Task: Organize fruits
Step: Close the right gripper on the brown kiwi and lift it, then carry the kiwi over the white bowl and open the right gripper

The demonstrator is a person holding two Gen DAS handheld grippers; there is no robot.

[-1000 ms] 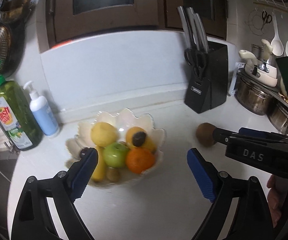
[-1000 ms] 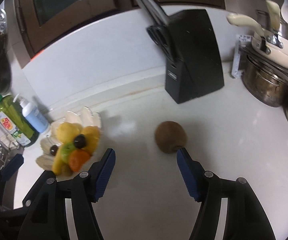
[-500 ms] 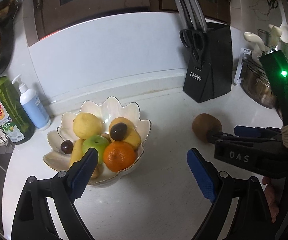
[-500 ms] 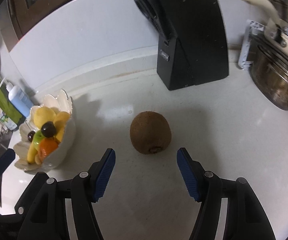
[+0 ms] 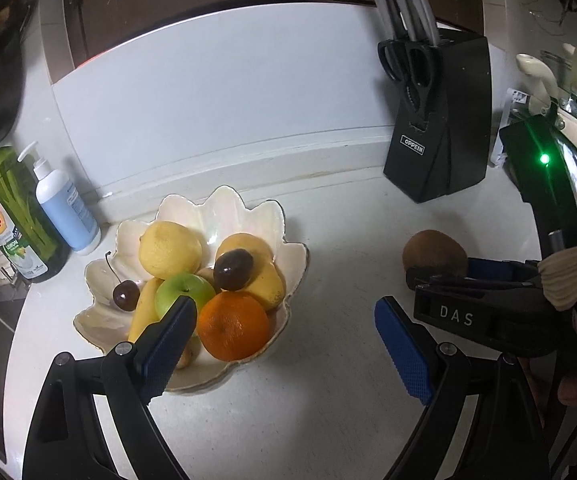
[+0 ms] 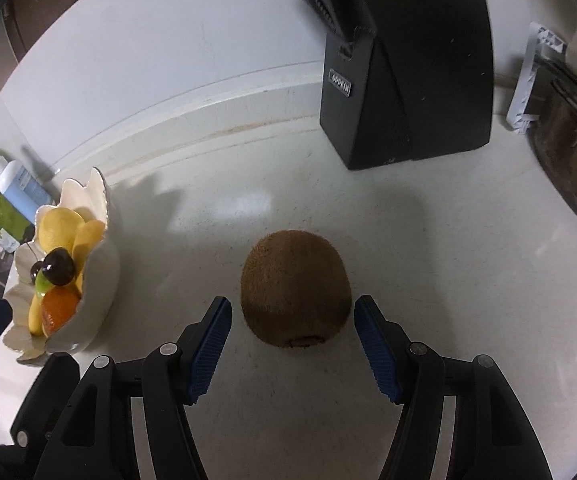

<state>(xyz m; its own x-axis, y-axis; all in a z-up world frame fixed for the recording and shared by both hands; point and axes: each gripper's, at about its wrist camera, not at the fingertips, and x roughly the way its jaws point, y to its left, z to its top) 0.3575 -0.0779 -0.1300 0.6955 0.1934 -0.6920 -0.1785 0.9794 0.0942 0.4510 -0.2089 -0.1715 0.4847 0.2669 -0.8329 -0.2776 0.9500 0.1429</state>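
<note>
The kiwi is a brown, fuzzy oval lying on its side on the white counter, its dark stem end turned toward the right wrist camera. It sits between the blue pads of the right gripper, which stands wide apart with a pad just beside each flank of the fruit; a sliver of counter shows on either side, so the pads do not appear to touch it. From the left wrist view the same kiwi shows only its top, above the black body of the right gripper marked DAS. Well to the kiwi's left stands the scalloped white bowl, filled with a lemon, a green apple, an orange, a dark plum, a cherry and a banana. The left gripper hangs spread wide over the counter in front of the bowl, holding nothing, its left pad overlapping the bowl's near side in the view. Behind the kiwi stands a black knife block; a green soap bottle and a blue pump bottle stand beyond the bowl. Compared with half a second ago, the right gripper has closed in on the kiwi: the fruit then lay ahead of the pads, and now it fills the gap between them, while the left view shows the bowl larger and nearer.
</note>
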